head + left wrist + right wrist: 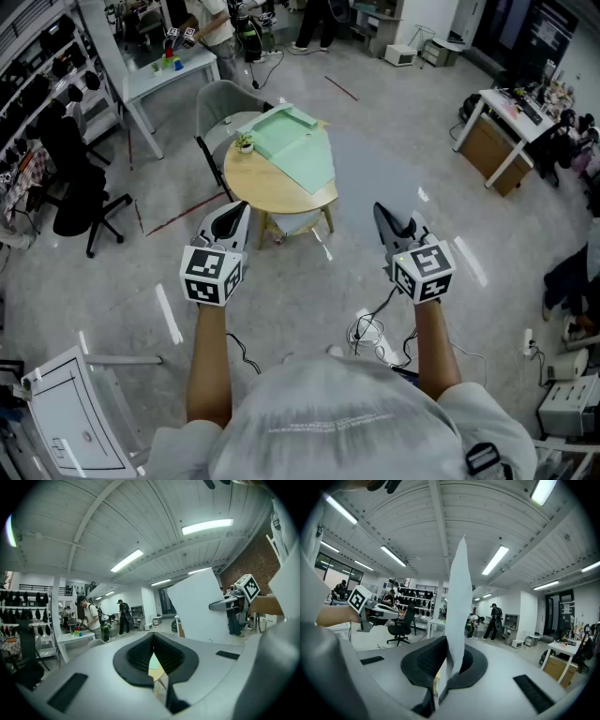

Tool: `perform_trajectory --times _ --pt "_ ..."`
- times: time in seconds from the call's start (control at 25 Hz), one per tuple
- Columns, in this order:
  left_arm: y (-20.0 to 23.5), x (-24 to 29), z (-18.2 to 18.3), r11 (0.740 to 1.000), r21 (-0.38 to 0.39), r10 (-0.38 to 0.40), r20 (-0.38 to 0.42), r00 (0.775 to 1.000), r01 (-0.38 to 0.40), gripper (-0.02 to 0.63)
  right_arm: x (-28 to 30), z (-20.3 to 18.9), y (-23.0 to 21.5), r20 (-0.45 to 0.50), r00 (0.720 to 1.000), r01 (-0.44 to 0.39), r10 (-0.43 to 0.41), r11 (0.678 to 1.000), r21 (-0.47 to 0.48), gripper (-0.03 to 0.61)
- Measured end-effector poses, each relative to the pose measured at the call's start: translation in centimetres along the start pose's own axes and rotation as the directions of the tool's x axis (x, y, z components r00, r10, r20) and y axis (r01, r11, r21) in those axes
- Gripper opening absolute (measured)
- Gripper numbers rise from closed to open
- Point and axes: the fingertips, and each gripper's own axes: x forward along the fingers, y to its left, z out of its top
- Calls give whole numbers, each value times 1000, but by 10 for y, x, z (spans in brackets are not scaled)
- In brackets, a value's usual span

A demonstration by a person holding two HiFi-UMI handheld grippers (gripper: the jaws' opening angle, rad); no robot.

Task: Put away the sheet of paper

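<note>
Sheet of paper (457,606) is clamped between the closed jaws of the right gripper (451,645) and is seen edge-on, rising above them. It is held in the air over the floor, short of the round table (281,192). In the left gripper view it is seen as a white panel off to the right. Left gripper (153,638) is closed with nothing gripped. A green board (302,145) and a small plant (246,142) are set on the table.

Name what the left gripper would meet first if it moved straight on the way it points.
Probably the round wooden table; the left gripper frames it between its jaws, though depth is unclear.
</note>
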Motion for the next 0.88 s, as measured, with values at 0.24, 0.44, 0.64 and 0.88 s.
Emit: perform_trajectory --times 0.24,0.44,0.64,0.88 --pt "13 -14 -5 1000 -8 2 -1 1000 -2 18 5 10 14 25 1000 11 -11 1000 9 29" --pt "25 -33 -19 1000 -11 -16 -16 1000 16 18 7 15 34 35 999 37 -37 999 22 29" --pt "32 -48 -36 998 -22 -53 -40 998 53 18 10 6 54 0 998 56 -56 997 54 29" --pt "46 -52 -46 998 -36 -50 -44 998 49 18 23 12 64 3 999 51 -51 997 55 29"
